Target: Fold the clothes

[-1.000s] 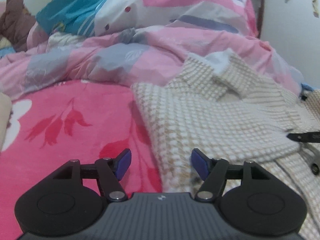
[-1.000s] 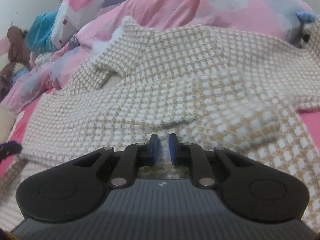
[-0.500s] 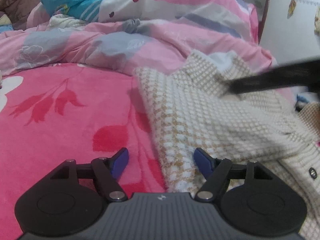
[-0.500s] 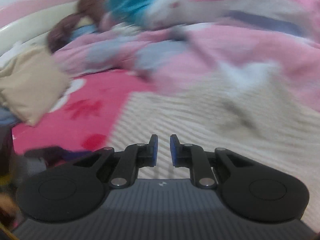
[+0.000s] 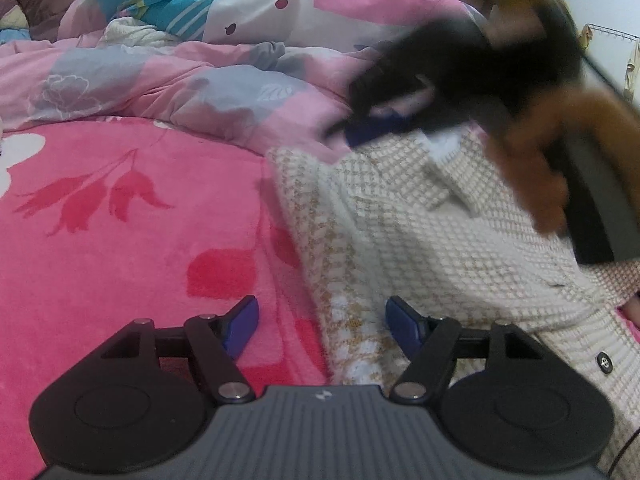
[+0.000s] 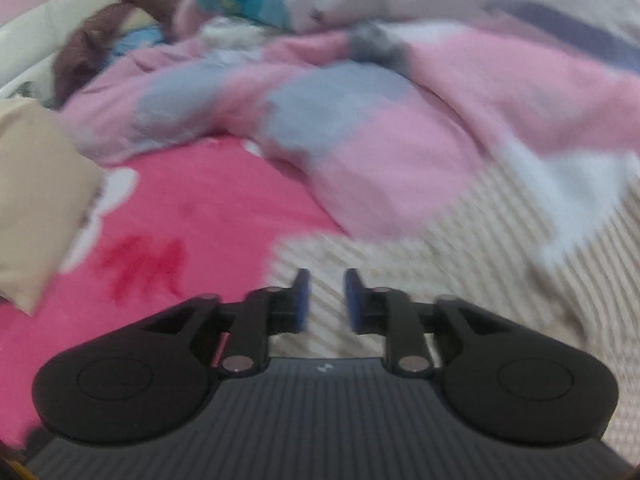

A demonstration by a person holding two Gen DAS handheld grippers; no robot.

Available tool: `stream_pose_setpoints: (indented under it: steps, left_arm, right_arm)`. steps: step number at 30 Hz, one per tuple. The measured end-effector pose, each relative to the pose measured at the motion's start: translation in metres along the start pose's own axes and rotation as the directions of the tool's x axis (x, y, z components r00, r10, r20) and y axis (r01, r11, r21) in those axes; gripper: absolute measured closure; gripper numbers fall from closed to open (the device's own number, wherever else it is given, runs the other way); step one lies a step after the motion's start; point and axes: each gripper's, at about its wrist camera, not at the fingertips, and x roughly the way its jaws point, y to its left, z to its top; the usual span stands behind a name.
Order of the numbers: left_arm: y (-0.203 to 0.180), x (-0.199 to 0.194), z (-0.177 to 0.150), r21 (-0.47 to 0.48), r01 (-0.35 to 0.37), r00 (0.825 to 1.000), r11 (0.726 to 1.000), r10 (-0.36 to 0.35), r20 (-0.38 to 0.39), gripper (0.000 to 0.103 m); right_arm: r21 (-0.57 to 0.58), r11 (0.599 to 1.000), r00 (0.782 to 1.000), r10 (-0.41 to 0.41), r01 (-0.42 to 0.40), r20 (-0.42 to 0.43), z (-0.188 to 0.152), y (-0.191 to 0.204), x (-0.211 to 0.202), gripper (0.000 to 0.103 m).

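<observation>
The left gripper stood open over the cardigan hem, gripping nothing. The nubby cream-and-tan knit ran from 6 toward 1 o'clock on the plush pink blanket. The right gripper (blurred) was opening, empty, above the collar.

Each black tool has blue pads, silver pivot screws and a ribbed grey body.

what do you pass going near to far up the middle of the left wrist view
left claw → checked knit garment → pink and grey quilt → white pillow with dots
</observation>
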Motion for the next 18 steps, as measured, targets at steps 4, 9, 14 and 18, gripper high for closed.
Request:
stream_pose_setpoints:
  steps: [4,9,14,18]
  left_arm:
    - [0.001,-0.001,0.0,-0.007,0.005,1.0,1.0,-0.005,0.003,0.033]
    - [0.001,0.0,-0.001,-0.003,0.001,1.0,1.0,-0.001,0.003,0.033]
    - [-0.001,0.001,-0.001,0.006,-0.008,1.0,1.0,0.008,0.0,0.032]
    - [-0.004,0.002,-0.002,0.023,-0.021,1.0,1.0,0.021,-0.003,0.032]
  right_arm:
    - [-0.151,0.984,0.989,-0.112,0.096,-0.099,0.02,0.04,0.047,0.044]
    - [-0.148,0.968,0.945,-0.234,0.204,-0.227,0.027,0.037,0.102,0.057]
    - [0.023,0.993,0.976,-0.111,0.117,-0.185,0.029,0.007,0.089,0.09]
    - [0.085,0.996,0.998,0.01,-0.004,-0.061,0.013,-0.013,0.081,0.09]
